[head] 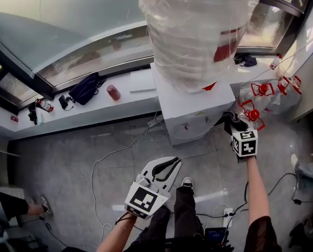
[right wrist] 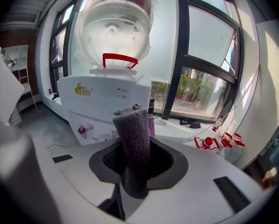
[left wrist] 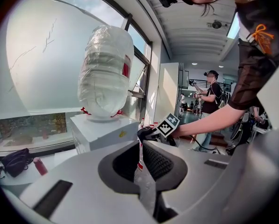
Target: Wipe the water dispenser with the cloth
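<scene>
While the right tongs (right wrist: 137, 158) clamp tight on a rolled cloth (right wrist: 133, 134), the left tongs (left wrist: 140, 161) show only a narrow slit between their ribbed black pads, with nothing in it. The cloth is dark grey and fuzzy, and it stands upright out of the grip like a short tube. Its tip is held up to the front of the water dispenser (right wrist: 106, 101), close to the front right corner in the head view. Whether it touches the casing cannot be told. The left tongs are held back over the grey floor (head: 67, 161), well apart from the dispenser.

The dispenser is a white, square-edged box with smooth panels, a small yellow logo on its front and a red tap low down. An upturned water bottle (head: 198, 30) sits on top, rounded, ribbed and wrapped in crinkled clear film, with a red label on its side.

Behind the dispenser a white window ledge (head: 140, 83) runs below the glass and carries a black bag (head: 85, 88) and a small red bottle (head: 113, 92). Clear sacks of red-capped empties (head: 261, 96) crowd the dispenser's right side. In front of the dispenser the floor lies open, crossed by loose white cables (head: 109, 154).
</scene>
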Motion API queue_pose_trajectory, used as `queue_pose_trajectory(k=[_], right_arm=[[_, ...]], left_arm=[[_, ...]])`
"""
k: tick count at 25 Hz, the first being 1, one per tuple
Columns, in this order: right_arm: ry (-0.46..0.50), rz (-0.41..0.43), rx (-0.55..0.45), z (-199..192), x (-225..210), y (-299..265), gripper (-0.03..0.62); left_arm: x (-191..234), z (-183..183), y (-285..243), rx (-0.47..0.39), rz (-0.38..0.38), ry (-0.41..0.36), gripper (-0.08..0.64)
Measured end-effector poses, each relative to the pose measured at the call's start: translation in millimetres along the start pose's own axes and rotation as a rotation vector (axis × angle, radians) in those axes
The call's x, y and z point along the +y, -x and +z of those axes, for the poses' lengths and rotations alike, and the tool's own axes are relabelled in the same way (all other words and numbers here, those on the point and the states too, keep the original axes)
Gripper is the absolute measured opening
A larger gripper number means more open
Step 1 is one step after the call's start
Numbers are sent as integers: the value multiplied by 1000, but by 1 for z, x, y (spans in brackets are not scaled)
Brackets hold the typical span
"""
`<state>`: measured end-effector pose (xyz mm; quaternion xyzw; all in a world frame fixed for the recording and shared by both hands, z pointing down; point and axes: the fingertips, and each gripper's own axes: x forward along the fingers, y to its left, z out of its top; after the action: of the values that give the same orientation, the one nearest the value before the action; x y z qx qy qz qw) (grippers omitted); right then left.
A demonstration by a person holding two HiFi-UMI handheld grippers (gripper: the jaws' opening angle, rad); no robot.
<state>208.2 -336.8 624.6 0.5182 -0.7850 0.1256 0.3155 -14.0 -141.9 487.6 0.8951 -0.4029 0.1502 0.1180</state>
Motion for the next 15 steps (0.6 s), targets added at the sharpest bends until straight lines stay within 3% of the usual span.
queue_pose_trajectory(k=[6, 15], right_arm=[[64, 61, -3, -36, 38, -1, 106], [23, 215, -14, -88, 134, -35, 107]], left_arm=[[3, -11, -24, -72, -13, 24, 31], [15, -34, -50, -81, 3, 28, 31]])
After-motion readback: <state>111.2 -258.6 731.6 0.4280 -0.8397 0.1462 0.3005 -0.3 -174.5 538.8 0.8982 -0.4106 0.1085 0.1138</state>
